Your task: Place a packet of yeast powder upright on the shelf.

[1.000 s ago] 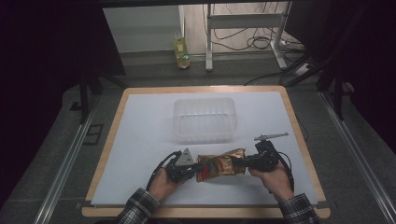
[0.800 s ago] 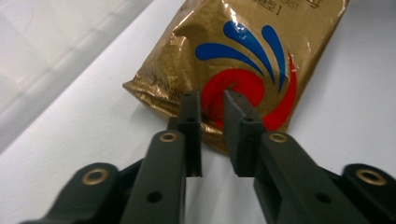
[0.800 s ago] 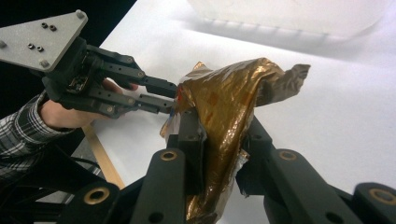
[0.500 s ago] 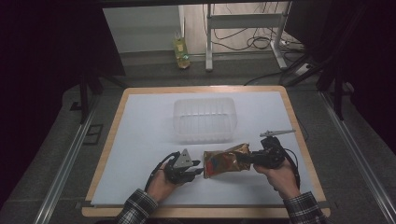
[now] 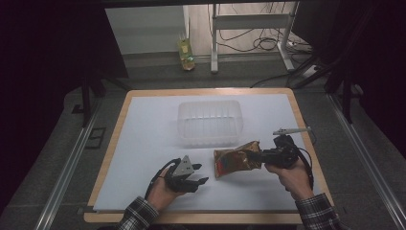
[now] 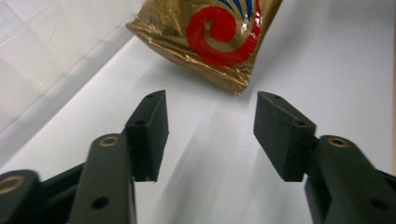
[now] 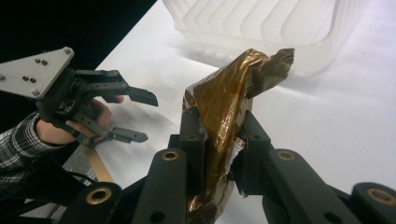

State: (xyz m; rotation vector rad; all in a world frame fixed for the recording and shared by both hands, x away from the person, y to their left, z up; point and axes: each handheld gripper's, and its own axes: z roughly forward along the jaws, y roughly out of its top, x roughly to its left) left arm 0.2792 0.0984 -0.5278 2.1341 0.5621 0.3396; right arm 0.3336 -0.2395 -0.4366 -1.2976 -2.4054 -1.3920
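The gold foil snack bag [image 5: 237,160] is crinkled and glossy, printed with a red spiral and blue strokes. It is held just above the white tabletop [image 5: 143,129], near its front edge, in front of the clear ribbed plastic container [image 5: 209,122]. The right hand-held gripper [image 5: 258,155] clamps the bag's right end; in the right gripper view the foil [image 7: 224,112] is pinched between both black jaws. The left hand-held gripper [image 5: 201,181] stands with its jaws spread wide and empty, just left of the bag. One second ago this gripper held the bag's left end; it has since released and drawn back. The bag appears slightly raised on its right side, though this is hard to confirm.
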